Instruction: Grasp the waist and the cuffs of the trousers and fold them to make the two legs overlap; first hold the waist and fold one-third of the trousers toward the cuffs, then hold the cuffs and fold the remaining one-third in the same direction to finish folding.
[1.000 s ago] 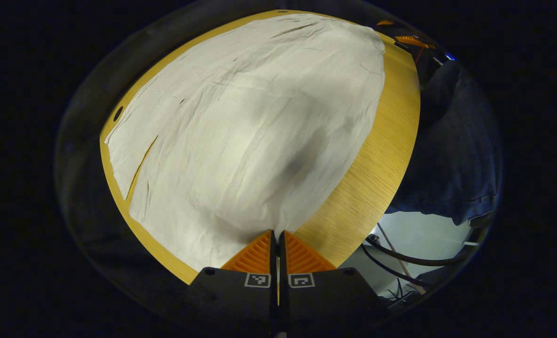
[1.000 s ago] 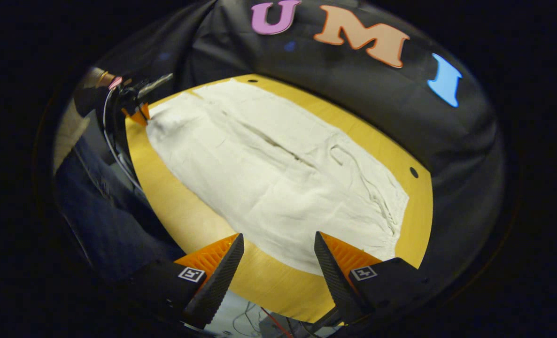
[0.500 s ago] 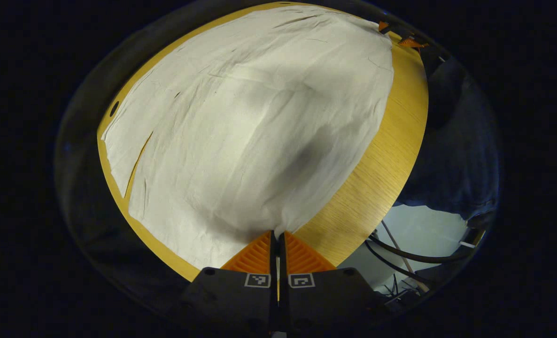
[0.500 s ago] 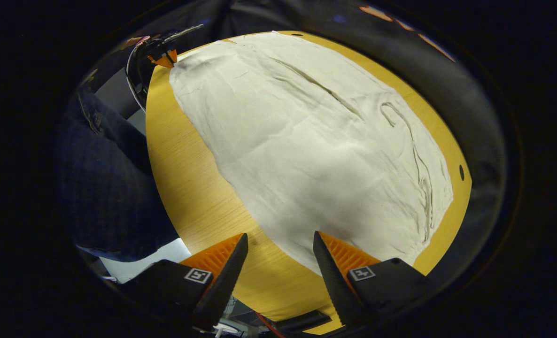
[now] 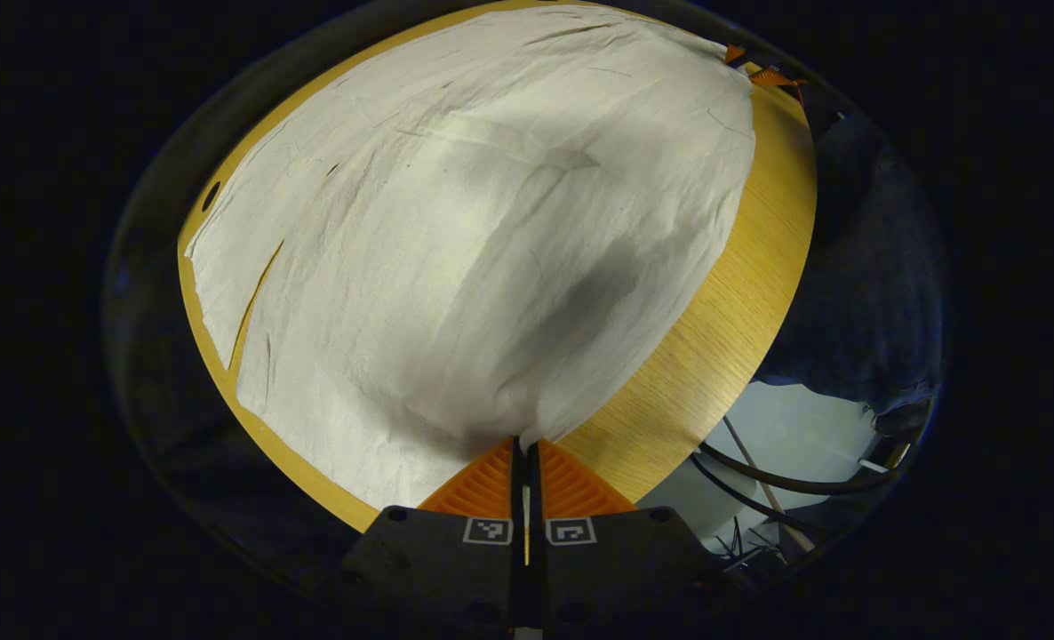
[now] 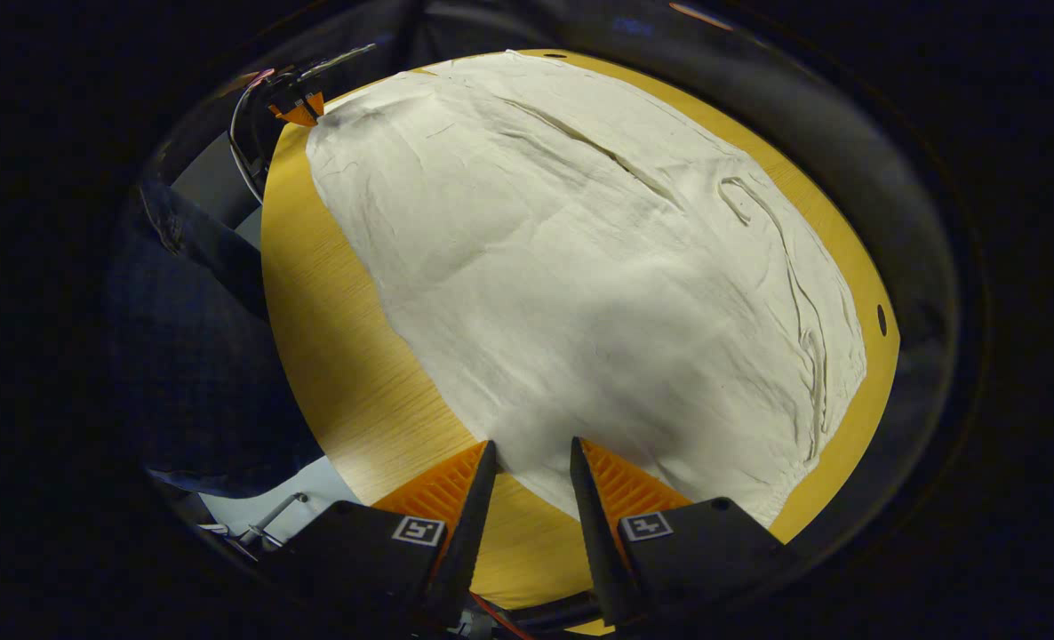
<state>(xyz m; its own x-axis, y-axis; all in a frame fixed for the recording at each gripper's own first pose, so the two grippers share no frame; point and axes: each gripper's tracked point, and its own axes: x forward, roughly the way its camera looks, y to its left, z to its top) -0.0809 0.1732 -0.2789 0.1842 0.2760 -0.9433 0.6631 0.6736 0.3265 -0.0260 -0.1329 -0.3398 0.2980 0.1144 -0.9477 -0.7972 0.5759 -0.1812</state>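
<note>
Item: cream trousers, spread flat on the round wooden table, covering most of it.

Left gripper: we find it clenched on the near trouser edge at the bottom centre of its view.

Right gripper: we find it released, fingers straddling the cloth edge at bottom centre, with a gap between them.

Key relation: we see the long axis running from the right gripper towards the upper left of the right gripper view, where the left one pinches the far end.
</note>
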